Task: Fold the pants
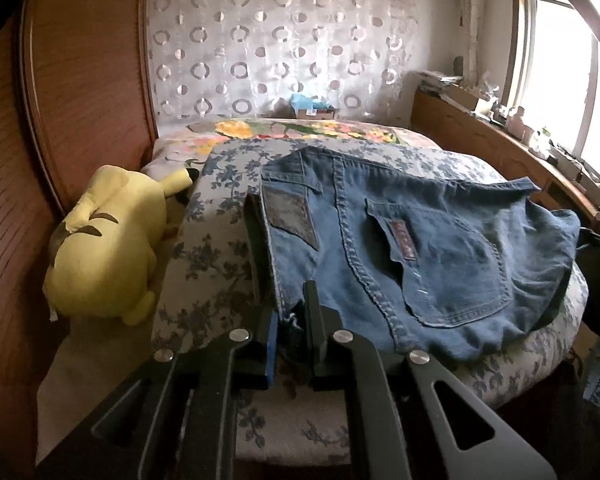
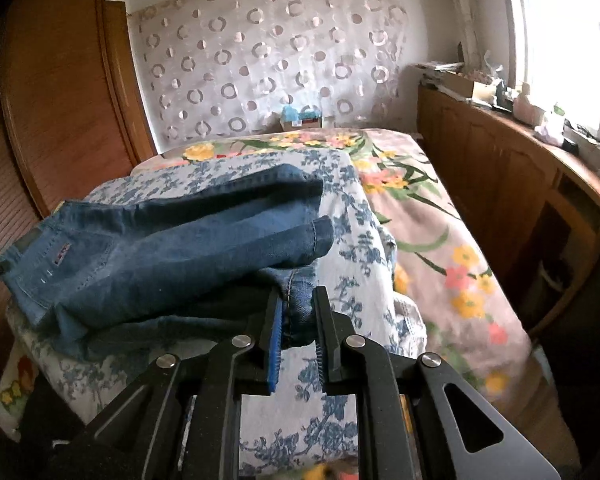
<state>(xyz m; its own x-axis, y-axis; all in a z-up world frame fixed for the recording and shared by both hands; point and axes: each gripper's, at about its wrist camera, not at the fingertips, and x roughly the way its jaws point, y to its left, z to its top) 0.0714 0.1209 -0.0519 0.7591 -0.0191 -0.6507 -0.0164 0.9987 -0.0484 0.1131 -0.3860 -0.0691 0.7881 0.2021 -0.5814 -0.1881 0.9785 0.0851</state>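
The bed under its blue-flowered cover carries the jeans, lying across its near end, waist to the left (a yellow plush toy sits beyond). The left gripper pinches the waist edge; the right gripper clamps a leg hem. To fold cleanly, carry both edges level and together, keeping the cloth taut.
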